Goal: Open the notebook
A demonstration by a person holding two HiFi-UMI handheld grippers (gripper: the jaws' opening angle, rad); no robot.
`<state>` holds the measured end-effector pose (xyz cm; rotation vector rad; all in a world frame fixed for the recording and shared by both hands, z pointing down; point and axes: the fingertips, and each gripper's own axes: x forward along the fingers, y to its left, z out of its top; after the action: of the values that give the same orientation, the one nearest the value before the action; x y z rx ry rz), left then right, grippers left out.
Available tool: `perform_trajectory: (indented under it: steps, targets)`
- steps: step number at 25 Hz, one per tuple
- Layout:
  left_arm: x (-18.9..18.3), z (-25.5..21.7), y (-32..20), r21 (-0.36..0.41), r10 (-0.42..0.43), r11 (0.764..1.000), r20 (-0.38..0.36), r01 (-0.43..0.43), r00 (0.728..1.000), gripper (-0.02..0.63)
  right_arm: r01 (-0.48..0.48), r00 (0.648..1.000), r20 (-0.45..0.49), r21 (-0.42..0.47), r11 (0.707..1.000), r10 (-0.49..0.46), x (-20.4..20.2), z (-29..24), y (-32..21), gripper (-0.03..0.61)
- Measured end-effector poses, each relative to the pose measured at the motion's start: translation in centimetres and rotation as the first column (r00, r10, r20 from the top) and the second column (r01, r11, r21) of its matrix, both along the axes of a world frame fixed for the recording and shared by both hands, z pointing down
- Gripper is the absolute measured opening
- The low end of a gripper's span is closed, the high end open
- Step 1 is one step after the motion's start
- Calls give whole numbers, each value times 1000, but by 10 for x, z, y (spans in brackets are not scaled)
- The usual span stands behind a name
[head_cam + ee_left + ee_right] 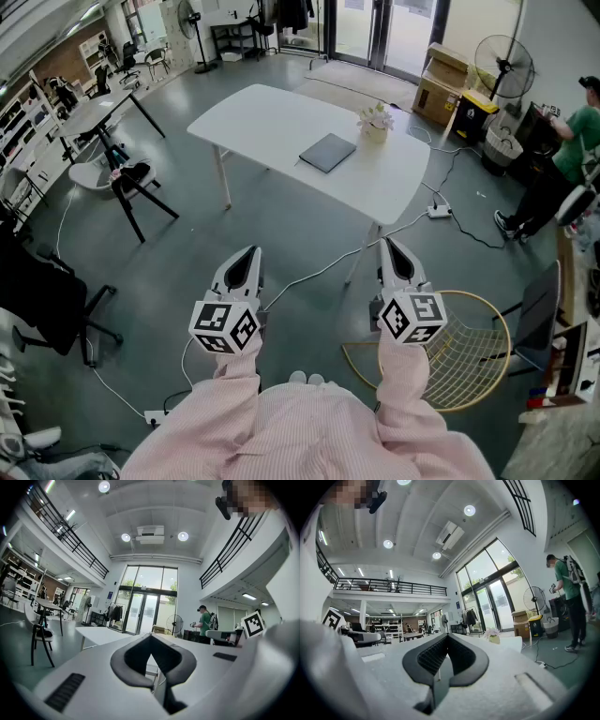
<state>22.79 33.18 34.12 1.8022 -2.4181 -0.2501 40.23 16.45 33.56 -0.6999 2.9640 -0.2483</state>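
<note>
A closed dark grey notebook (327, 152) lies flat on the white table (272, 117), next to a small pot of pale flowers (375, 122). Both grippers are held level, well short of the table and over the floor. My left gripper (248, 255) is shut with nothing in it, and the left gripper view shows its pads (136, 667) closed together. My right gripper (390, 247) is also shut and empty, its pads (459, 660) meeting. The flower pot (493, 637) and the table edge (513, 643) show ahead in the right gripper view. The notebook does not show in either gripper view.
A yellow wire chair (469, 361) stands just right of my right gripper. Cables (319, 267) run across the floor toward the table. Black chairs (136, 187) stand at the left. A person in green (574, 141) stands at the far right near a fan (503, 66) and cardboard boxes (441, 84).
</note>
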Motion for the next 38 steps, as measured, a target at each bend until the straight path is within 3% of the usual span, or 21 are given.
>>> perform_trajectory:
  steps: [12, 21, 29, 38]
  targets:
    - [10, 10, 4, -22, -9, 1000, -25, 8, 1000, -2, 38, 999, -18, -30, 999, -38, 1, 15, 6, 5]
    - [17, 28, 5, -52, -27, 998, -58, 24, 998, -2, 88, 994, -48, -115, 990, -94, -10, 38, 5, 5]
    - [-19, 35, -15, -46, -49, 998, -84, 45, 995, -2, 90, 994, -56, -128, 988, -97, -44, 44, -22, 23]
    - [-94, 42, -73, -44, -25, 999, -101, 20, 995, -2, 73, 995, -57, -140, 987, -82, -118, 53, -73, 61]
